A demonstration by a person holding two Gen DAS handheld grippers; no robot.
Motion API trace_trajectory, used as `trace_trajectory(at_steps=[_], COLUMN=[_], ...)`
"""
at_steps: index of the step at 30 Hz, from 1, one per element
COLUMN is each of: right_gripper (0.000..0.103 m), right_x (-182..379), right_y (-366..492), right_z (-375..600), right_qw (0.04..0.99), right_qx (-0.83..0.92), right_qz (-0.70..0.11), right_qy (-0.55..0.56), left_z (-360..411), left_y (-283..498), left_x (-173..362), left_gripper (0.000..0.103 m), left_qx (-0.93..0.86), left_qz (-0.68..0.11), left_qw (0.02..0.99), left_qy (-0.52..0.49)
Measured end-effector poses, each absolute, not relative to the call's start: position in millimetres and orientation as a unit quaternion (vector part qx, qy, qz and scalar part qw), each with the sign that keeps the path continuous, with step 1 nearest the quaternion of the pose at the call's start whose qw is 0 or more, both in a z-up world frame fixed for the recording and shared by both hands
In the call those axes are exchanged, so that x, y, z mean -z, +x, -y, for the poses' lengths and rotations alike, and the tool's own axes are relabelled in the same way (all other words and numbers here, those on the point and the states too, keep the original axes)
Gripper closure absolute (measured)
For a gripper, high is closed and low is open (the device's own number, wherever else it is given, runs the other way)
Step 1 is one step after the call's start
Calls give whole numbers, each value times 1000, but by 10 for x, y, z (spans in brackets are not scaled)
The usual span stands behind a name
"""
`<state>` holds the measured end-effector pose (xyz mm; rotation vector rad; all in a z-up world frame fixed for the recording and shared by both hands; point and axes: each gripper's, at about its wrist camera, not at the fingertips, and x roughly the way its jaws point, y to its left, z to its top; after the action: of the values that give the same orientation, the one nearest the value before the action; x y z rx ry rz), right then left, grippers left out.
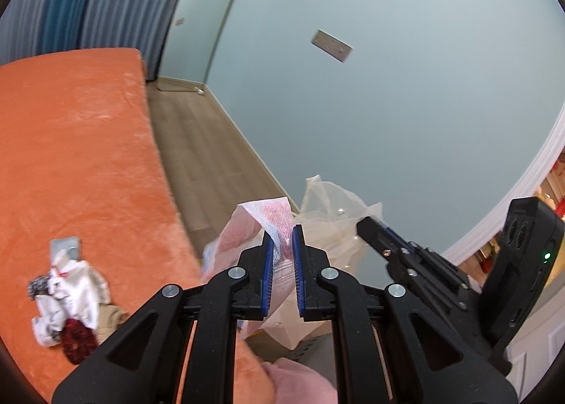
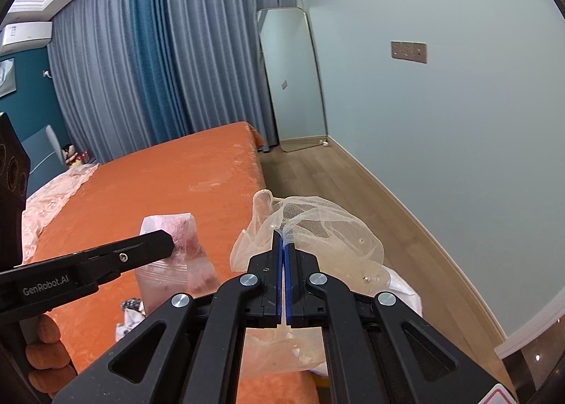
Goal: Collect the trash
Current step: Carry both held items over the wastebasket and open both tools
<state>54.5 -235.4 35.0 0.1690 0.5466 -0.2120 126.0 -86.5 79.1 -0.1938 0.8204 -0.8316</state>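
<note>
Trash lies in 2 places: a small heap [image 1: 67,301] of crumpled scraps sits at the lower left of the orange bed [image 1: 81,142], and 2 pieces are lifted clear of it. Largest of those is the mesh bag [image 2: 317,227], centre frame in the right view, pinched at its gathered rim by the right gripper [image 2: 283,245], whose jaws are fully closed on the netting; held by the rim, it hangs slack, likely so it can take scraps. Smaller, the clear pouch [image 1: 272,224] with pinkish paper inside sits between the left gripper's [image 1: 282,238] nearly closed pads, just beside the bag, I'd guess ready to go in.
</note>
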Motion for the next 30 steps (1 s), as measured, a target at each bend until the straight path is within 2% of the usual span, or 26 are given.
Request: trace_trajectory(at_steps=[11, 22, 24, 26, 29, 30], right_gripper=[102, 102, 102, 102, 97, 96], right_x=[-100, 167, 207, 233, 282, 294], right_y=[543, 670, 688, 734, 775, 787], right_z=[2960, 3301, 3319, 3338, 3337, 3332], right_qw=[940, 928, 926, 924, 923, 923], right_qx=[148, 167, 167, 163, 157, 156], right_qz=[-290, -313, -317, -321, -326, -328], right_qy=[102, 115, 120, 126, 130, 131], left_z=[1704, 2222, 2261, 2283, 2265, 2257], left_y=[1329, 1456, 1474, 1488, 1511, 1531], left_x=[-531, -295, -285, -277, -281, -281], left_gripper=[93, 93, 87, 65, 46, 43], left_qx=[421, 418, 419, 415, 407, 403], left_qz=[-415, -426, -427, -426, -423, -424], left_qw=[804, 801, 800, 802, 808, 809], left_qy=[-69, -49, -49, -48, -52, -54])
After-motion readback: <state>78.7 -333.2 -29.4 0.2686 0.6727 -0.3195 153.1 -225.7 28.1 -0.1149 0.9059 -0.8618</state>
